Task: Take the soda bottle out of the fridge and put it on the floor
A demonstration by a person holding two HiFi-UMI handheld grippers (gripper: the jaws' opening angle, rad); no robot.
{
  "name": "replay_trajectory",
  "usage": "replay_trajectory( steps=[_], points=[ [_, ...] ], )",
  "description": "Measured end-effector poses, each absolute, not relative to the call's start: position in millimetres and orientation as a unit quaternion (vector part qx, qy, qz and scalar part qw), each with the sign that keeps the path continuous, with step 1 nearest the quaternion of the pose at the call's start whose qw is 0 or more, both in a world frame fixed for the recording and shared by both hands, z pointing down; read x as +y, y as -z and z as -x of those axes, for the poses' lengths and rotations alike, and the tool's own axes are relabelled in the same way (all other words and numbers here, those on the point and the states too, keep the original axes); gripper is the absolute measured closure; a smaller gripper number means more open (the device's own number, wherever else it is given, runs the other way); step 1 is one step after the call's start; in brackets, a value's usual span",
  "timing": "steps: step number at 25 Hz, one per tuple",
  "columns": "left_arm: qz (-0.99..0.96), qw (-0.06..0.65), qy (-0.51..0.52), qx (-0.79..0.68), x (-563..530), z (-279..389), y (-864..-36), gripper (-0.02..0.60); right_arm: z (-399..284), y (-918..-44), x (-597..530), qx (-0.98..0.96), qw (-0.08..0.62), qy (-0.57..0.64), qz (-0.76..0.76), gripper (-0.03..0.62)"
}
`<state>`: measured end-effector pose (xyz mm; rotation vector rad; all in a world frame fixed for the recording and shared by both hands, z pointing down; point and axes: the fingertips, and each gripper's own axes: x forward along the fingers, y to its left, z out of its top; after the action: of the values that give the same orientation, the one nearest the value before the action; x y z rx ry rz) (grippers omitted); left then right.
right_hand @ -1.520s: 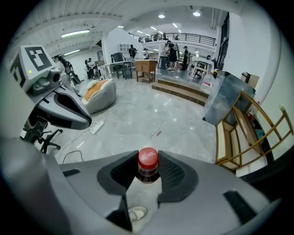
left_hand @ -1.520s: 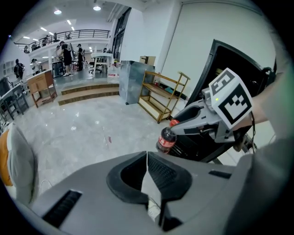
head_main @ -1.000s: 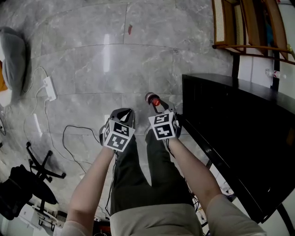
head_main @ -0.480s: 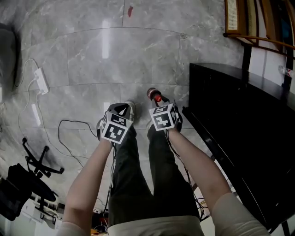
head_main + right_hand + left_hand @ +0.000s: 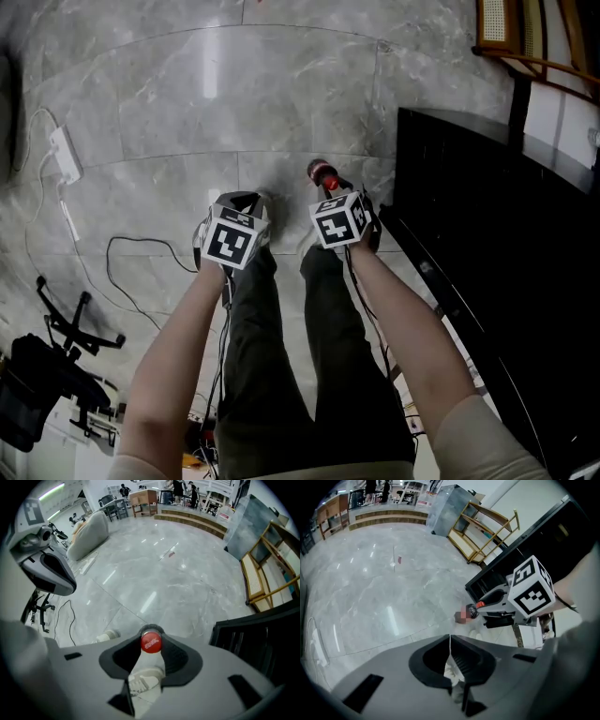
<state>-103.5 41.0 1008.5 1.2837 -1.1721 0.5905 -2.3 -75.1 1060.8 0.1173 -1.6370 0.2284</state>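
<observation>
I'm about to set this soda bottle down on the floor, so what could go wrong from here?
1. The right claw grips the soda bottle only at its top, so the bottle may swing, land tilted on the glossy floor and topple.
2. A shoe shows directly below the claw; the bottle could come down on it rather than on flat tile.

Bright even light, glare streaks on marble floor (image 5: 300,122), fisheye-warped dark corners
</observation>
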Motion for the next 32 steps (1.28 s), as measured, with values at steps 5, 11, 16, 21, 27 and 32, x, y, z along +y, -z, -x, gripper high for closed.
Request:
replay_trajectory(
  steps=[5,11,16,21,27,32],
  points=[
    [-0.542,0.632,-0.257,-0.49,53.8,87.4,-1048.1,0.571,-11.7,-1095.0,-76.6,-0.72,0.685,-0.1,-0.054,0.482],
    [-0.542,0.638,-0.26,-0.481,62.5,77.1,-1086.0,0.571,-21.0,-1130.8,-74.3,-0.71,0.696,-0.094,-0.044,0.48],
    [-0.541,0.642,-0.253,-0.481,62.7,77.1,-1108.1,0.571,-25.2,-1155.3,-68.4,-0.705,0.7,-0.101,-0.044,0.48],
    [-0.537,0.64,-0.248,-0.49,55.7,84.6,-1124.9,0.571,-19.0,-1165.9,-66.8,-0.717,0.687,-0.101,-0.05,0.48],
    [-0.538,0.641,-0.251,-0.486,56.1,86.6,-1125.5,0.571,-20.7,-1165.9,-65.4,-0.709,0.684,-0.157,-0.077,0.474],
    [-0.542,0.638,-0.264,-0.479,57.3,90.7,-1117.6,0.571,-22.4,-1158.4,-60.8,-0.705,0.681,-0.183,-0.079,0.445]
  ],
)
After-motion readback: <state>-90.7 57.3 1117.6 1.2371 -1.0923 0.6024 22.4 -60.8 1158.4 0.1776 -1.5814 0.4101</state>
